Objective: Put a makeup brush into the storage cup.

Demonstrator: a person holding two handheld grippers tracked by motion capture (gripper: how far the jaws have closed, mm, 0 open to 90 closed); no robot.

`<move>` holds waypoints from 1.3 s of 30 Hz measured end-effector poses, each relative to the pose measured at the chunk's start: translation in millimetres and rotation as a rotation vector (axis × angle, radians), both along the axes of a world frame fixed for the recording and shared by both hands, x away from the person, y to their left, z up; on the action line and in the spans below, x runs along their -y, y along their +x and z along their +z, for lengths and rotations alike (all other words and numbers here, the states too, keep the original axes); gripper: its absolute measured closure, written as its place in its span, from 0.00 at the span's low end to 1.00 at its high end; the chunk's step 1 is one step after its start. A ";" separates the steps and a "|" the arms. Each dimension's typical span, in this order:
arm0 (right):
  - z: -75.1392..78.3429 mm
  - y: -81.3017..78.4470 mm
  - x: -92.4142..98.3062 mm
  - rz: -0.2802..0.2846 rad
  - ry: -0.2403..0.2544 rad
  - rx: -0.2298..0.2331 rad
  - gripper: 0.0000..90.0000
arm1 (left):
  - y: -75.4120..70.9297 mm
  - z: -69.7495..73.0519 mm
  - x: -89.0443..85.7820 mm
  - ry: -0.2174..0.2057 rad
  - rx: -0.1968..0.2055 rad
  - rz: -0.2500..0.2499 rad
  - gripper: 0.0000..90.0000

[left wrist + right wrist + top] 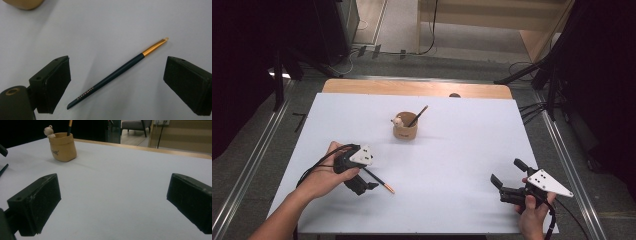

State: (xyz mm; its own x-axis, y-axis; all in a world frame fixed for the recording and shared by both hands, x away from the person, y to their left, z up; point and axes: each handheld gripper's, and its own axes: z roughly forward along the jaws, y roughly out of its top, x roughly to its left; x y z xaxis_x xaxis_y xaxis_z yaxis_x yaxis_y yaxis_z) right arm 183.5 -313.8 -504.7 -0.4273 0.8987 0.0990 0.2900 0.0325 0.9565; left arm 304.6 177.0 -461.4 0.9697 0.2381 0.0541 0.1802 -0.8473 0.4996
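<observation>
On the left of the white table (452,150), the left gripper (116,85) hovers low over a slim dark brush (112,76) that lies flat on the surface, its jaws spread wide on either side and touching nothing. The brush has a dark handle, a gold ferrule and a pale tip pointing toward the table's middle; in the high view it pokes out from under that gripper. It looks light, stiff and thin, so it will likely roll or skid if nudged sideways. The best hold seems to be across the dark handle near its midpoint, with the jaws brought down to the tabletop and closed squarely; the ferrule looks smoother and the bristle tip is best left alone.

Toward the centre stands a tan cup (405,131) with a small figure on its rim and 1 brush already upright inside.

At the right, the right gripper (112,207) sits apart, jaws wide and empty.
</observation>
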 end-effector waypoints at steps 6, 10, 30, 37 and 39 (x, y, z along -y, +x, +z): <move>-0.3 0.4 -0.5 0.002 0.000 -0.004 0.00 | 2.5 -8.5 10.1 0.105 -0.029 -0.021 0.06; -0.2 0.2 -0.8 0.002 -0.001 -0.003 0.00 | 5.5 -13.6 14.9 0.165 -0.064 -0.034 0.06; -1.2 1.2 -0.4 0.000 -0.003 -0.009 0.00 | 2.8 -15.2 29.4 0.273 -0.095 -0.014 0.26; -1.5 2.1 -1.8 0.001 -0.001 -0.010 0.00 | 4.6 -8.9 29.3 0.287 -0.090 -0.094 0.91; -1.5 2.3 -2.1 0.001 0.000 -0.012 0.00 | 8.7 -8.8 31.3 0.285 -0.145 -0.032 0.94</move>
State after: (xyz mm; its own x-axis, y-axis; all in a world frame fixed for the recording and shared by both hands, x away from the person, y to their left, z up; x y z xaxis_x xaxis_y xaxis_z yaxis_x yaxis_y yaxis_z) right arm 185.8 -311.7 -506.2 -0.4266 0.8984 0.1044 0.3012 0.0323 0.9530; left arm 313.3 145.7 -470.1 0.9789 0.2030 -0.0253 0.2036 -0.9558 0.2122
